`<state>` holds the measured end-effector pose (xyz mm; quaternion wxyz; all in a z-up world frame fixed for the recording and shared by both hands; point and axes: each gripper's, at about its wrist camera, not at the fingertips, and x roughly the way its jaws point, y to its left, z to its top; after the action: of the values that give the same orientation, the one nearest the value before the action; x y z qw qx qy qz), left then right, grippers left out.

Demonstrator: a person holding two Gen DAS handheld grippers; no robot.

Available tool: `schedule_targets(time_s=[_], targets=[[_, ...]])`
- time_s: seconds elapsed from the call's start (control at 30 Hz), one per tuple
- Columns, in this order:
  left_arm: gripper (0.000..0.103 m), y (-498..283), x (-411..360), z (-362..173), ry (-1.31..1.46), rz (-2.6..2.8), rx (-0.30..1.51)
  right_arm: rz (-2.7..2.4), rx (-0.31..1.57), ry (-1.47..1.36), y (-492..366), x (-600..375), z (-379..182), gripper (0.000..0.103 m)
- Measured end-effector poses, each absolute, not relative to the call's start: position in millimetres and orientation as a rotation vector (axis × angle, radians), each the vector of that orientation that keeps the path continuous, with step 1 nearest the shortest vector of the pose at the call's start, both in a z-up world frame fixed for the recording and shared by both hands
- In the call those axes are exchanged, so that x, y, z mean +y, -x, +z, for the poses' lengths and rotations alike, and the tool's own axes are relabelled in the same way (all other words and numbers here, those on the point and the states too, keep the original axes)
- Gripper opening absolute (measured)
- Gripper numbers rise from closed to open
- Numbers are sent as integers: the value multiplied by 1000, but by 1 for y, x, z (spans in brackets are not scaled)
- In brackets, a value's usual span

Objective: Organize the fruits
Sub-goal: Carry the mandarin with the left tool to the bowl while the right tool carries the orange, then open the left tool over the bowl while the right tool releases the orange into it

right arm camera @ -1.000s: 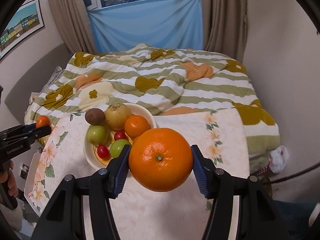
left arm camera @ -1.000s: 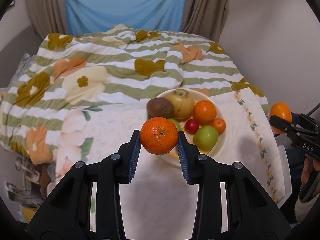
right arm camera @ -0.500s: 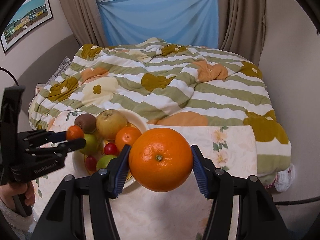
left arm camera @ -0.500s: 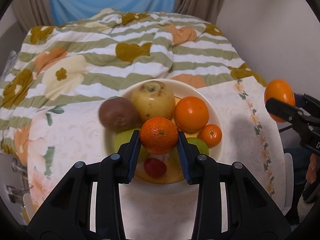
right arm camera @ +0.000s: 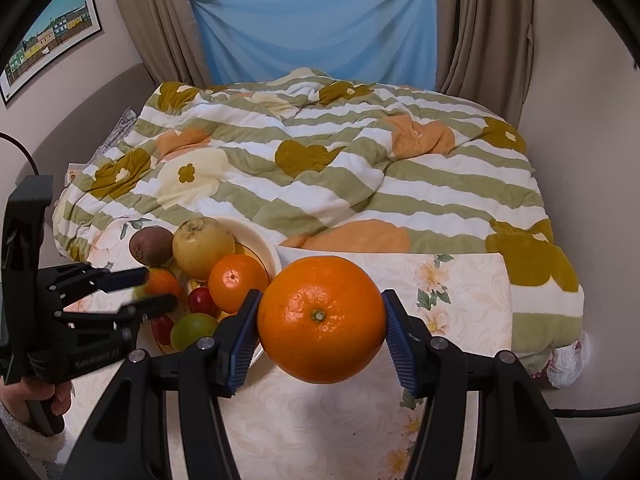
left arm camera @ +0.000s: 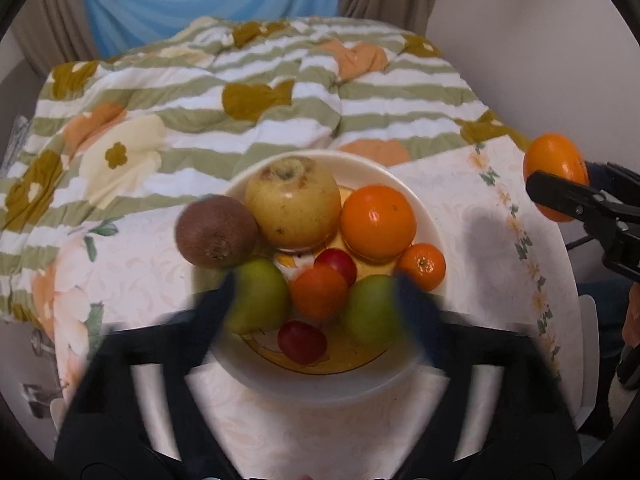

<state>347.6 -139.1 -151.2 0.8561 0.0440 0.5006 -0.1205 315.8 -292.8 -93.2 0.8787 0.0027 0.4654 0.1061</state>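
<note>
Room: blue cloth [right arm camera: 316,36] over the window, tan curtains [right arm camera: 484,28] on both sides of it, framed picture [right arm camera: 52,28] on the wall.
Bed: striped floral quilt [right arm camera: 340,168], directly behind the bowl.
Surface: floral tablecloth [right arm camera: 460,292] under the bowl.
Container: cream bowl [left arm camera: 428,224], holding all loose fruit.
Bowl contents: yellow pear [left arm camera: 292,200] at the back; orange [left arm camera: 378,222] beside it; kiwi [left arm camera: 216,230] on the rim; two green apples [left arm camera: 260,296]; mandarin [left arm camera: 422,266] at the edge; small mandarin [left arm camera: 318,290] in the middle; two red plums [left arm camera: 302,340].
Right gripper [right arm camera: 322,330]: level, in front of and beside the bowl; blue pads clamped on a large orange [right arm camera: 322,318], held clear of the cloth.
Left gripper [left arm camera: 320,300]: low over the bowl, motion-blurred; fingers spread wide, either side of the small mandarin, which sits among the bowl's fruit; contact cannot be told.
</note>
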Motion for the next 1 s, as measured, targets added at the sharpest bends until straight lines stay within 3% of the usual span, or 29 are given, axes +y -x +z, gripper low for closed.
schedule_targets(time_s=[0.63, 1.0], targets=[[103, -298, -47, -106, -53, -163, 972, 233, 938, 8, -301, -239, -76, 54], [103, -282, 5, -101, -1, -39, 968, 317, 956, 24, -318, -193, -96, 55]])
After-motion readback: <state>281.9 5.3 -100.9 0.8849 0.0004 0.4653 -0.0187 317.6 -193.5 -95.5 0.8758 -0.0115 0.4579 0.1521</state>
